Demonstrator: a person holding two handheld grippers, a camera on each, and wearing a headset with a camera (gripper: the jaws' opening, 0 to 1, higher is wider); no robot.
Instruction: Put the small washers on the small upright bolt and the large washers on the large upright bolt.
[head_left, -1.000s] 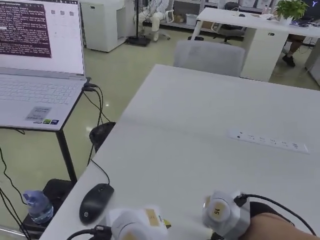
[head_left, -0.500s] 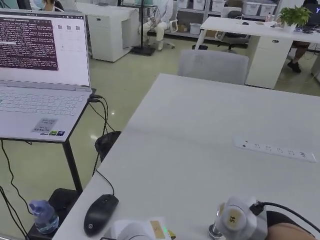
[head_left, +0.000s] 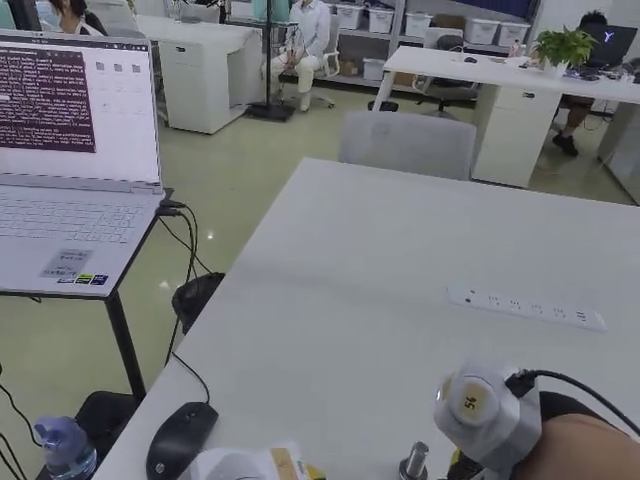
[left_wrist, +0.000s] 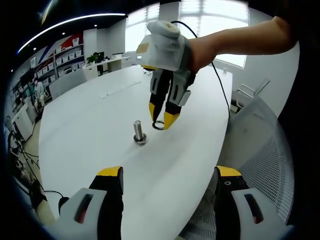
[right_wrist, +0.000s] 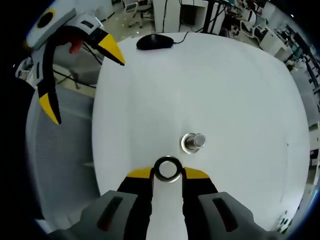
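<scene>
Here, the right gripper (right_wrist: 168, 173) clamps a washer (right_wrist: 168, 168) between its jaws, an upright bolt (right_wrist: 193, 142) just beyond at one o'clock; centring the ring's hole over the bolt's tip before lowering looks key. At ten o'clock, the left gripper (right_wrist: 82, 80) hangs empty, jaws apart.

Right gripper (right_wrist: 167, 173) jaws pinch a washer (right_wrist: 167, 169) just beside the bolt (right_wrist: 192, 142) (upright).
</scene>
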